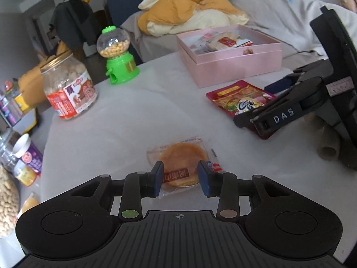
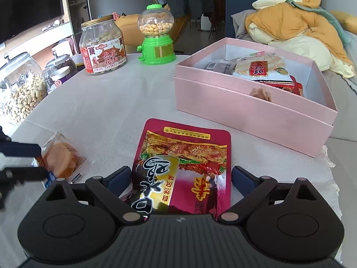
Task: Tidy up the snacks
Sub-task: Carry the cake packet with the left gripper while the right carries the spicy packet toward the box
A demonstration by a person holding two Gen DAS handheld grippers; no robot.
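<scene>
A round golden pastry in a clear wrapper (image 1: 181, 154) lies flat on the white tablecloth (image 1: 125, 120). My left gripper (image 1: 181, 178) stands open, its blue pads (image 1: 158, 178) on either side of the pastry's near edge. In the right wrist view the pastry (image 2: 63, 158) lies just past the left gripper (image 2: 43, 162). A red snack pouch (image 2: 183, 163) lies flat between the wide-apart pads of my open right gripper (image 2: 180, 181). The left wrist view shows the right gripper (image 1: 245, 120) low over the pouch (image 1: 236, 98). Behind stands an open pink box (image 2: 245, 111) holding several snack packets (image 2: 261, 67).
A labelled peanut jar (image 2: 102, 49) and a green candy dispenser (image 2: 156, 38) stand at the table's far left. Big glass jars of peanuts (image 2: 20, 93) sit beyond the left edge. A sofa with a yellow jacket (image 1: 189, 6) lies behind the pink box (image 1: 234, 71).
</scene>
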